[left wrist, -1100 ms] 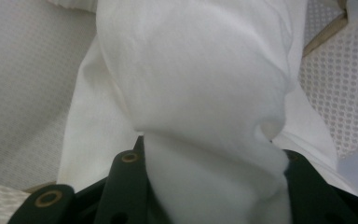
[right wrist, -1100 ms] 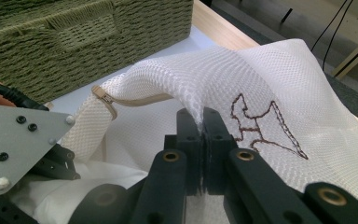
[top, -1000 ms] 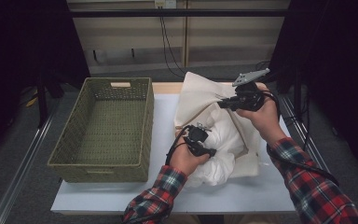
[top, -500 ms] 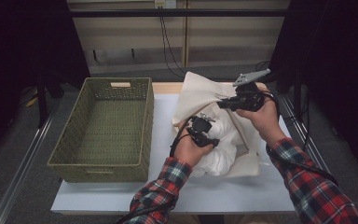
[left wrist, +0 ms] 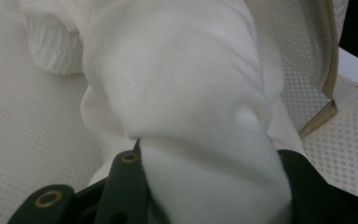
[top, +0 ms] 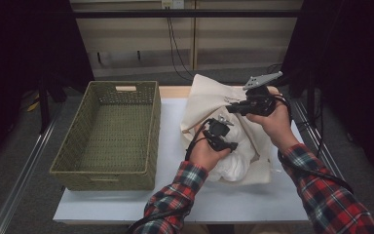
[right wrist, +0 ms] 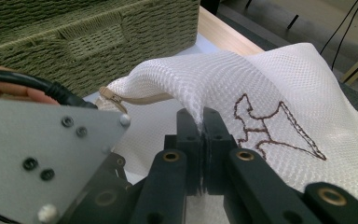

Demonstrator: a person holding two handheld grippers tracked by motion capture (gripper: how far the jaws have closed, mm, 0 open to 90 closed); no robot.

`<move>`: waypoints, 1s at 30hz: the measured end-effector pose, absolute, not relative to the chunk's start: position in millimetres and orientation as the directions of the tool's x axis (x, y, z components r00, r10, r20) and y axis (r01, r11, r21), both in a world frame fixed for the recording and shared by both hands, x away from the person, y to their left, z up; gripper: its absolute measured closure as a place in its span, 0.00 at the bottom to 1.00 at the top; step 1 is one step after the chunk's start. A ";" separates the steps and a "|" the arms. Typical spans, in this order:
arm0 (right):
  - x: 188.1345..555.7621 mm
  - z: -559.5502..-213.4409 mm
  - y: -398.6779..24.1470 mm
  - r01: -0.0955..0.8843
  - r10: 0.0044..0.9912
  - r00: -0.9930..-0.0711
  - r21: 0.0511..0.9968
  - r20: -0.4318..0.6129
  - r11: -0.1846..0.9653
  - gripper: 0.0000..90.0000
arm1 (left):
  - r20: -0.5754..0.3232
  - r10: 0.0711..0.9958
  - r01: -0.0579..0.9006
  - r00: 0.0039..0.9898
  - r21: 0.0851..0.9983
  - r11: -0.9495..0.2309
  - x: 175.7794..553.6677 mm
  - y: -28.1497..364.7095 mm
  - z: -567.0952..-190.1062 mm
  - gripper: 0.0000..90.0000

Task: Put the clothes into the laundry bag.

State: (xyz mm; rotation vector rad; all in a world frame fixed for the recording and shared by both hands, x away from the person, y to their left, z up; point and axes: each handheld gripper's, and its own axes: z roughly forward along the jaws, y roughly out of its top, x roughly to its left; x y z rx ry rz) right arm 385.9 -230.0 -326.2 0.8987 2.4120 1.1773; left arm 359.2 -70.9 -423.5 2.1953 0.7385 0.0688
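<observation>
white garment going into a mesh bag on the table

from the left: a green woven basket (top: 108,131) sits on the white table (top: 253,202), just beside the mesh bag (top: 209,100). the left gripper (top: 222,139) has its jaws clamped around a thick fold of the white garment (left wrist: 186,93), which lies bunched in the bag's mouth. the right gripper (right wrist: 203,122), jaws pressed together on the bag's edge, holds that edge up.
</observation>
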 end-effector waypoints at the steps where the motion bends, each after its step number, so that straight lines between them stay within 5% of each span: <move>1: 385.8 -326.0 -230.2 0.403 0.656 -0.755 0.788 -0.002 0.466 0.98 | -0.193 0.529 0.490 0.826 0.708 -0.508 359.8 -70.7 -425.6 0.68; 6: 386.1 -326.1 -231.8 0.401 0.655 -0.756 0.790 -0.001 0.464 0.98 | -0.233 0.539 0.520 0.809 0.712 -0.472 362.1 -67.5 -434.4 0.60; 17: 387.7 -329.2 -234.5 0.415 0.667 -0.745 0.781 -0.003 0.467 0.98 | -0.195 0.549 0.493 0.813 0.732 -0.469 357.6 -57.8 -426.7 0.17; 30: 388.9 -331.2 -232.4 0.420 0.668 -0.744 0.770 -0.011 0.480 0.98 | -0.164 0.571 0.514 0.805 0.674 -0.531 343.4 -33.5 -429.5 0.08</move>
